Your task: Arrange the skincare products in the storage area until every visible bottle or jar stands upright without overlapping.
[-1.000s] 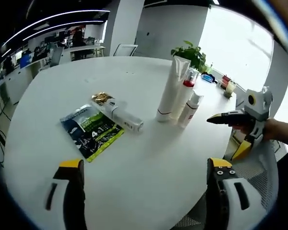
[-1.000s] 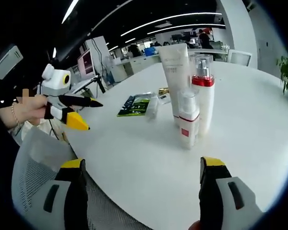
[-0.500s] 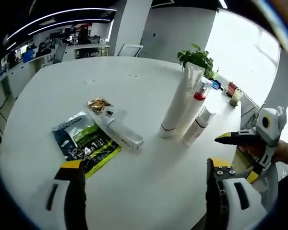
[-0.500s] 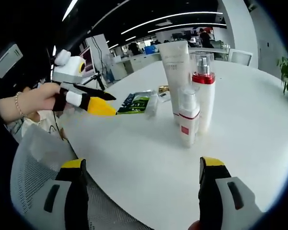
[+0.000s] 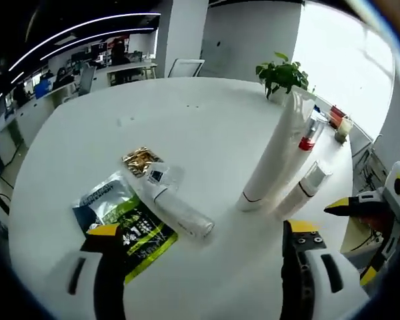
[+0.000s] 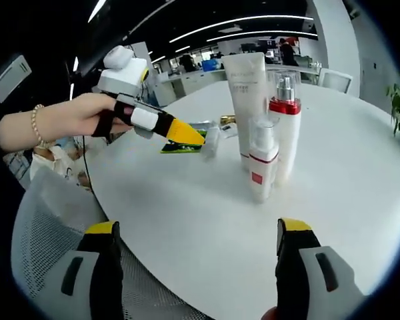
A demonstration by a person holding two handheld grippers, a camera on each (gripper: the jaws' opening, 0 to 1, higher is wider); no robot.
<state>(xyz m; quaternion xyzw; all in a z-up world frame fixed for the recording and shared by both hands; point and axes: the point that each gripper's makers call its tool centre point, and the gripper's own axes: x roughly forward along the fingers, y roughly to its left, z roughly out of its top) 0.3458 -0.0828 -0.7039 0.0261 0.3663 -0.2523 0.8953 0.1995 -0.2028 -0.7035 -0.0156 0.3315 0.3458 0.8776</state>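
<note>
White round table (image 5: 207, 113) carried three upright containers grouped close together: a tall white tube (image 6: 245, 100), a white bottle with red collar and clear cap (image 6: 284, 127), and a small white spray bottle with red label (image 6: 261, 167). A clear-capped white tube (image 5: 175, 207) lay flat, overlapping a green-and-black sachet (image 5: 130, 230), beside a gold foil packet (image 5: 141, 160). Left gripper (image 5: 203, 260) hovered over the sachet, jaws spread, empty. Right gripper (image 6: 197, 257) likewise stood apart, holding nothing

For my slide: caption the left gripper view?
Open left gripper nears a lying bottle and sachet; tube upright.
</note>
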